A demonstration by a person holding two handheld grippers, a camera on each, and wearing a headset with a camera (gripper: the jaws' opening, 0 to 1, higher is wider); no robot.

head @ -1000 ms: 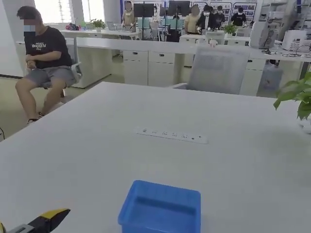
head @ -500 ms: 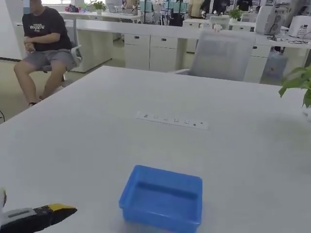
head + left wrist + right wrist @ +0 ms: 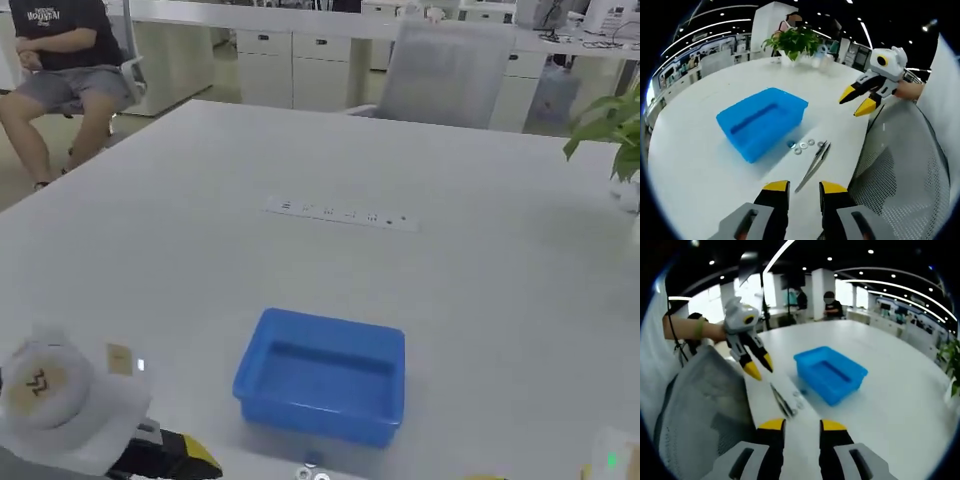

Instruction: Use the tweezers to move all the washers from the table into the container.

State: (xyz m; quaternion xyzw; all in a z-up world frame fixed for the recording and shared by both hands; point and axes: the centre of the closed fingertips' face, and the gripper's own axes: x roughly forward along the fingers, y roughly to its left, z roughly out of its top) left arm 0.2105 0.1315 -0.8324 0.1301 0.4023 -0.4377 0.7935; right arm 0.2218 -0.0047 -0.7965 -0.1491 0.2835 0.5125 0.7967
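The tweezers [image 3: 812,167] lie by the tabletop's [image 3: 685,170] near edge, just ahead of the left gripper [image 3: 804,186], whose fingers stand spread and empty. The washers [image 3: 802,146] sit between the tweezers and the blue container [image 3: 762,120]. The right gripper [image 3: 802,424] is likewise spread and empty.

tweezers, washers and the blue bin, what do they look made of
Tweezers: likely bare metal, with thin grey arms and a dull sheen.
Washers: probably metal too, as small silvery rings, though too small to be sure.
Blue bin: looks like moulded plastic, with uniform saturated colour and smooth, slightly glossy walls.
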